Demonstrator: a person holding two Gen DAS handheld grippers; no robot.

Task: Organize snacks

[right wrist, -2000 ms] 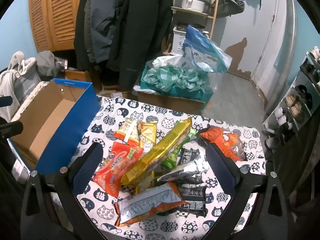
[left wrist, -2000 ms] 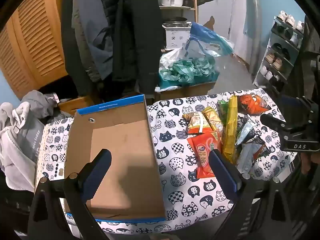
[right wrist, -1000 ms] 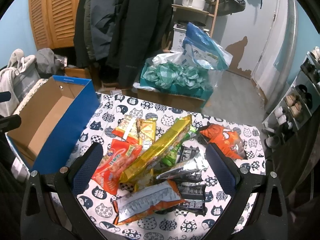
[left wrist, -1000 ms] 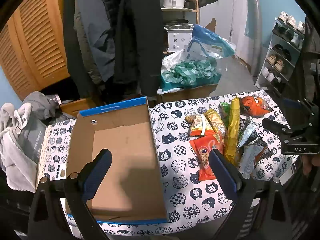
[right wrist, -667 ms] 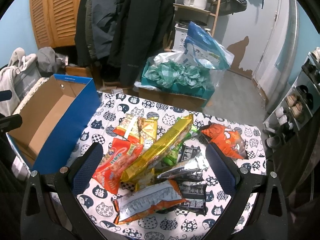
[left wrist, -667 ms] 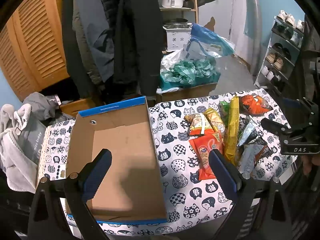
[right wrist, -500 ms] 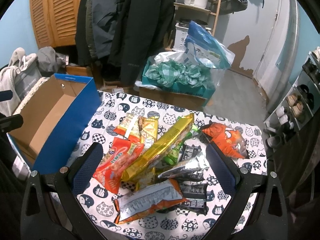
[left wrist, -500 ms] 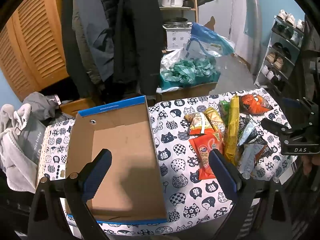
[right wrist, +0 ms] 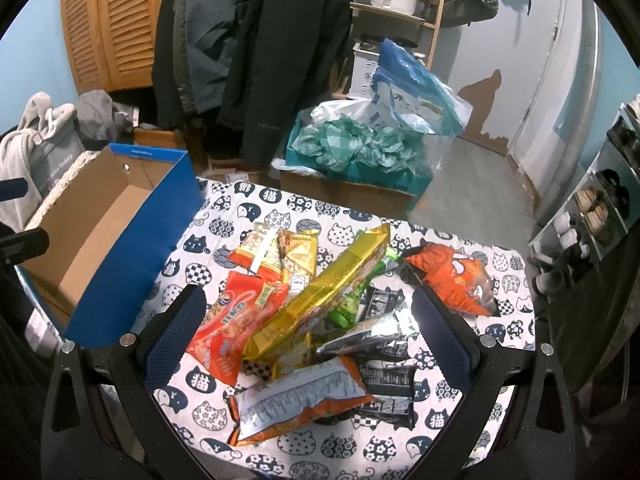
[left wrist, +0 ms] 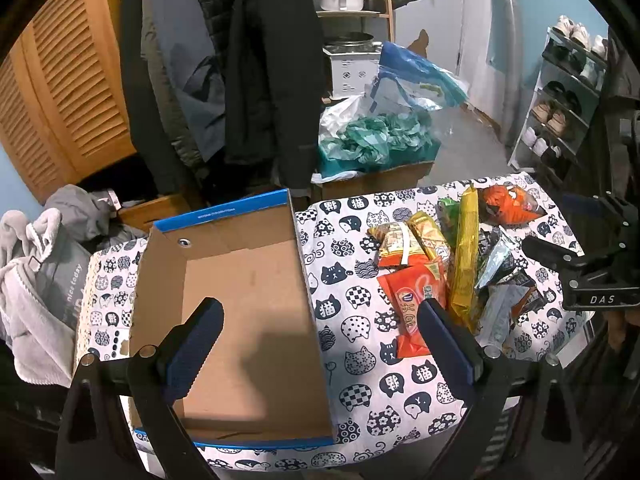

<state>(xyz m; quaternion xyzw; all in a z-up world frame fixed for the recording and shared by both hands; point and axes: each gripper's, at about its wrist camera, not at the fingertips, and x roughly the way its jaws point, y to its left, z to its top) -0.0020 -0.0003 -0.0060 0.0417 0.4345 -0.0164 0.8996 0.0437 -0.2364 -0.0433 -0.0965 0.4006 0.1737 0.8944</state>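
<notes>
Blue padded fingers are standing wide apart on the right claw (right wrist: 306, 320), which is hanging above the snack pile with nothing between them and nothing touched. Directly below its gap, a long gold packet (right wrist: 320, 300) is lying slantwise across the heap, resting on a red packet (right wrist: 232, 324) to its left and a green one underneath. Nearer the claw, a silver-and-orange bag (right wrist: 300, 400) is sitting at the front of the pile, with dark foil packets (right wrist: 384, 380) beside it. An orange bag (right wrist: 452, 280) is lying a little apart to the right.

All of these look light, crinkly and slippery, and puffed bags will likely crush if squeezed hard. I'd judge the gold packet the easiest first pick, taken across its narrow middle where it lies on top.

The left claw (left wrist: 320, 336) is spread equally wide and is holding nothing, poised over the near half of the cardboard box (left wrist: 224, 216), which is sitting empty on the left of the desk (left wrist: 348, 240), well clear of the snacks. The cat-print cloth is covering the desk under both box and pile.
</notes>
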